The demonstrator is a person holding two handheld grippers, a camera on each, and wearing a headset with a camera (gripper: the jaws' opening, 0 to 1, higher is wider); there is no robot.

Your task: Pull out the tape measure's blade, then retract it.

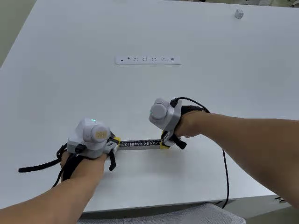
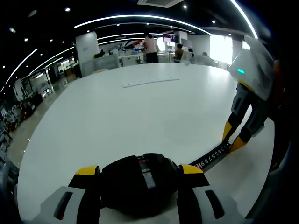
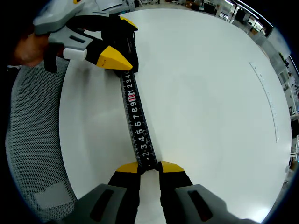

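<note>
The left gripper (image 2: 140, 171) has its jaws closed around the black tape measure case (image 2: 140, 184), low at the near edge of the white table (image 1: 149, 93). The right gripper (image 3: 149, 166) pinches the free end of the blade (image 3: 135, 116) between closed jaws, and the blade runs straight between the two grippers. I judge the pulling-out step is in hand, with a short length drawn. The next move calls for a straight pull away from the case while the left holds firm. The rest of the blade is, I suppose, coiled inside the case, hidden.
</note>
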